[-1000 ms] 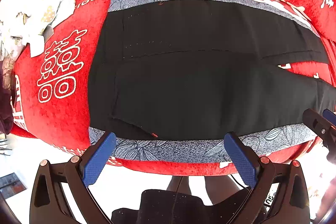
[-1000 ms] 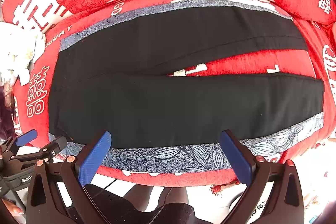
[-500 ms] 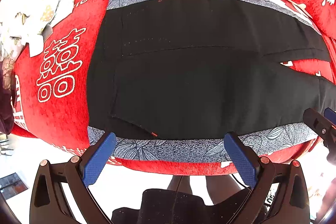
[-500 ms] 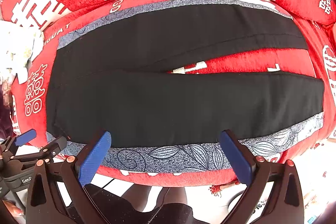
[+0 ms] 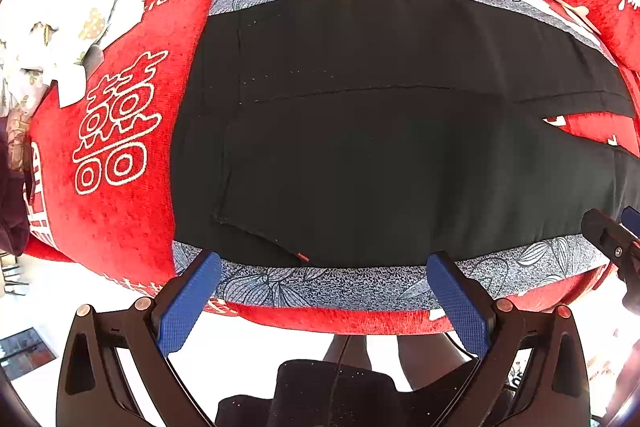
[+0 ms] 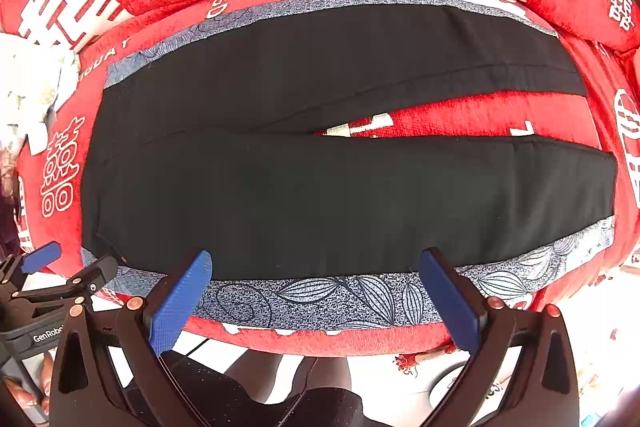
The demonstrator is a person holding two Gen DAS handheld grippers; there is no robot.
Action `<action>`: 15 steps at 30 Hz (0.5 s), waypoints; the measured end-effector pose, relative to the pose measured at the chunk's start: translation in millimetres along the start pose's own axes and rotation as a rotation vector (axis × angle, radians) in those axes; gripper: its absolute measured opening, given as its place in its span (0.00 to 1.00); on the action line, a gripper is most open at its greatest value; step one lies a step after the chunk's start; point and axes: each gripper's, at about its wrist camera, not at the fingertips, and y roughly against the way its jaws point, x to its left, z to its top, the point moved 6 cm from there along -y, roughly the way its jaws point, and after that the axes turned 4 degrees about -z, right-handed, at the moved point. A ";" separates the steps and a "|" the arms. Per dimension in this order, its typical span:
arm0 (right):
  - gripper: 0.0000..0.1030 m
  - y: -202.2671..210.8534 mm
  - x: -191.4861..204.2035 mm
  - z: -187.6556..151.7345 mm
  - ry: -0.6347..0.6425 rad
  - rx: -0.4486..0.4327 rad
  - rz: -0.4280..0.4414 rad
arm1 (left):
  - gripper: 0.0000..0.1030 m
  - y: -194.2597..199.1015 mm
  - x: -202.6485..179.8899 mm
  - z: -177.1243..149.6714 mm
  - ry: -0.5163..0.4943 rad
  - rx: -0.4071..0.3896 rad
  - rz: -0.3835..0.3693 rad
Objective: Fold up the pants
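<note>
Basically nothing folded yet, judging by the layout. Black pants [image 6: 340, 195] spread flat on grey leaf-print cloth [image 6: 320, 301] over red sofa seat [image 6: 460, 115], waistband w/ pocket [image 5: 260, 203] at left, legs running right. Legs split apart toward the hems, red seat showing between; near leg [image 6: 440, 199] and far leg [image 6: 380, 67] not stacked. No crease or doubled layer visible.

Left gripper [image 5: 324, 301] hovering at near edge by the waist end, fingers [image 5: 188, 303] wide, holding nothing. Right gripper [image 6: 316, 297] at near edge further along the near leg, fingers [image 6: 450, 297] wide too, empty. Neither touching the pants.

Left to do, prob.: bring one leg over the other lengthwise, then fold hems toward waist. Crumpled white floral fabric [image 5: 60, 27] far left, apart from pants.
</note>
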 end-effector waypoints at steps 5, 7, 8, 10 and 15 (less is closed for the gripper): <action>1.00 -0.1 -0.9 1.2 0.004 -0.005 -0.016 | 1.00 0.0 2.1 -0.8 -0.003 0.019 0.035; 1.00 -0.3 -0.9 1.5 0.004 -0.004 -0.013 | 1.00 -0.6 1.4 -0.6 -0.001 0.013 0.022; 1.00 -0.9 -0.5 1.5 0.004 0.000 0.002 | 1.00 -1.2 1.2 -0.7 -0.001 0.012 0.018; 1.00 -1.8 0.3 1.7 0.005 0.004 0.016 | 1.00 -2.7 0.9 -0.3 -0.002 0.009 0.007; 1.00 -3.9 2.8 3.6 0.003 0.001 0.029 | 1.00 -6.2 1.4 -0.9 0.001 0.009 0.000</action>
